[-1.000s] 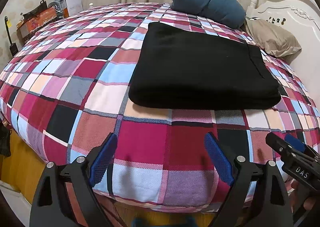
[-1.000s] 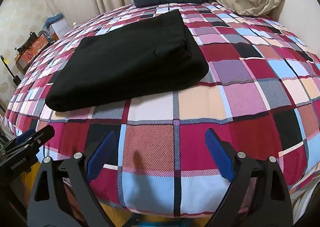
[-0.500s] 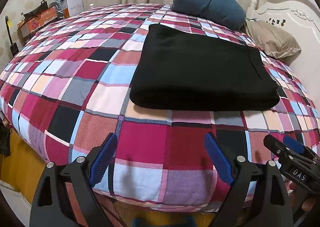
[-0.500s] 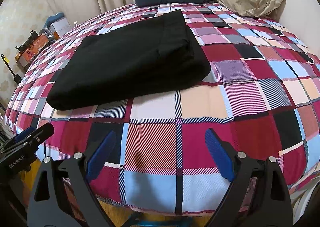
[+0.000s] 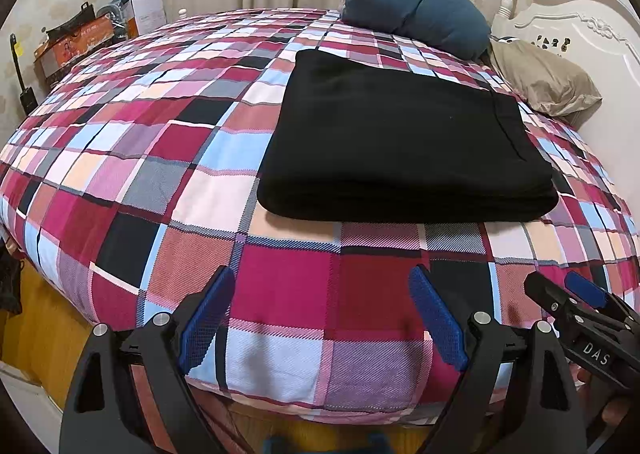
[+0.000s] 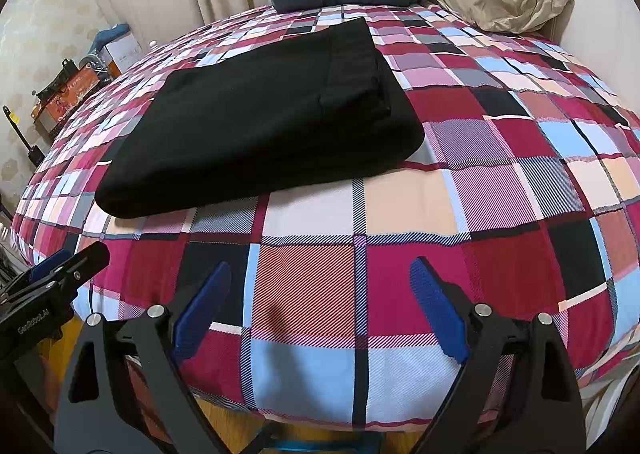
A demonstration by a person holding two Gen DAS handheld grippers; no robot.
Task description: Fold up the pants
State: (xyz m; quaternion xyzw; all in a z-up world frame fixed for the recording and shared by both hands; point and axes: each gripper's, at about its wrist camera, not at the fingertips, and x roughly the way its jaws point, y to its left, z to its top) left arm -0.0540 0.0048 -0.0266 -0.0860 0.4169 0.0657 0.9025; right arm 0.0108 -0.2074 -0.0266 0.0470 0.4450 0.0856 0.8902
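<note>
Left tongs [image 5: 322, 318] spread wide, gripping nothing, angled downward. Right tongs [image 6: 320, 310] likewise wide and empty, tilted down, just beside the left.

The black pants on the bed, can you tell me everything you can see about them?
The pants are plain black, a soft, thick-looking cloth, folded into a neat flat rectangle of several layers. The rounded fold edge faces the cameras; on the right side, stacked layers and a seam show. They lie flat on the checked quilt, short of the blue pillow. Only the quilt touches them; both claws are open and away.
</note>
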